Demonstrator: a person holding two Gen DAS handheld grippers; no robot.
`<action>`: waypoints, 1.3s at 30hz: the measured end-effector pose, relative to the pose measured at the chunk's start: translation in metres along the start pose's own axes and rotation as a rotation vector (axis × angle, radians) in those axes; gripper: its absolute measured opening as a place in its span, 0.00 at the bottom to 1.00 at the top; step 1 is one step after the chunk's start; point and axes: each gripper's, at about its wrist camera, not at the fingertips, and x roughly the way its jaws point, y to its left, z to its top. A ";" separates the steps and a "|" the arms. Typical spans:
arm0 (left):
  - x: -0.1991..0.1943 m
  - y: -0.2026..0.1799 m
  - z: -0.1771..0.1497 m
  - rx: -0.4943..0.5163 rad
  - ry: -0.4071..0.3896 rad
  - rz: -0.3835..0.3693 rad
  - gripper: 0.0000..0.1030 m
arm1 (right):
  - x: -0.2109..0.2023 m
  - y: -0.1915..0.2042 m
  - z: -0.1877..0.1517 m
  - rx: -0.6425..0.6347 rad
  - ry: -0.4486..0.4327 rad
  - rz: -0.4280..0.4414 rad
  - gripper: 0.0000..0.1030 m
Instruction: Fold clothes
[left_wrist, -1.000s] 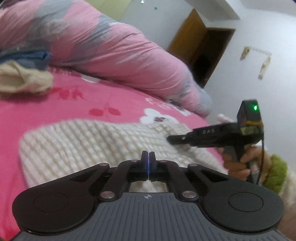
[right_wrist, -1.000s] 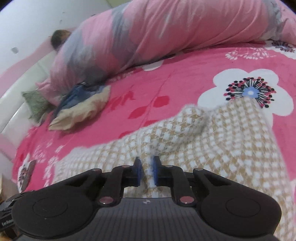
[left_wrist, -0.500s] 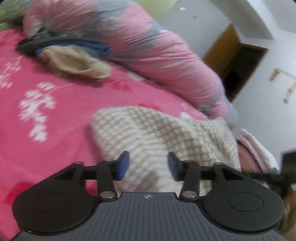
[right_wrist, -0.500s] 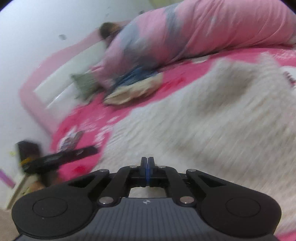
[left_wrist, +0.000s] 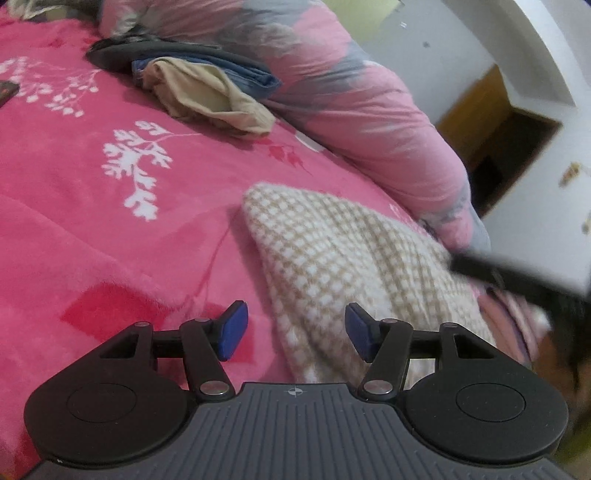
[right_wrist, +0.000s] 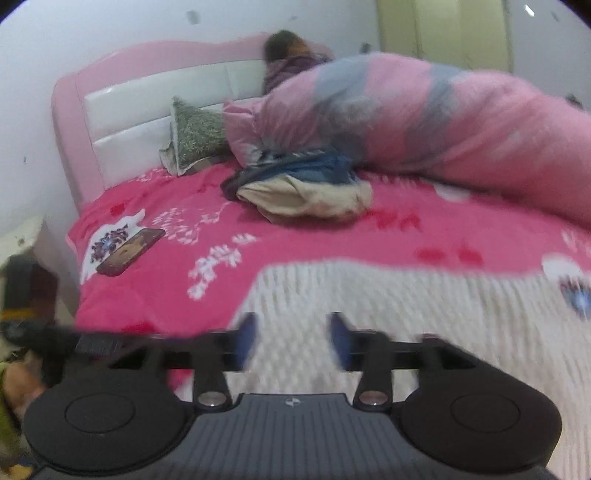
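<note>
left gripper (left_wrist: 291, 330): apart, empty, sweater (left_wrist: 354, 258) just ahead | right gripper (right_wrist: 291, 341): opening, empty, over sweater | risk: loose fold may spring open on blanket (left_wrist: 92, 229)

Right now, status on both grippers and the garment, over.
Left gripper open, empty. Right gripper opening, nothing between its fingers. Checked sweater lying loose on the bed. Nothing in the way.

Checked garment (right_wrist: 388, 314) ahead of right gripper (right_wrist: 291, 341) motion-blurred, weave unreadable; its near edge hidden under gripper body.
</note>
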 end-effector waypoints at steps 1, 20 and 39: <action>0.000 -0.001 -0.002 0.016 -0.001 -0.001 0.57 | 0.015 0.009 0.007 -0.039 0.010 0.000 0.70; -0.001 0.008 -0.003 -0.006 -0.012 -0.068 0.57 | 0.053 -0.048 -0.017 0.414 0.070 -0.070 0.22; 0.079 -0.075 0.019 -0.041 0.208 -0.375 0.59 | -0.092 -0.013 -0.148 0.461 -0.156 -0.093 0.21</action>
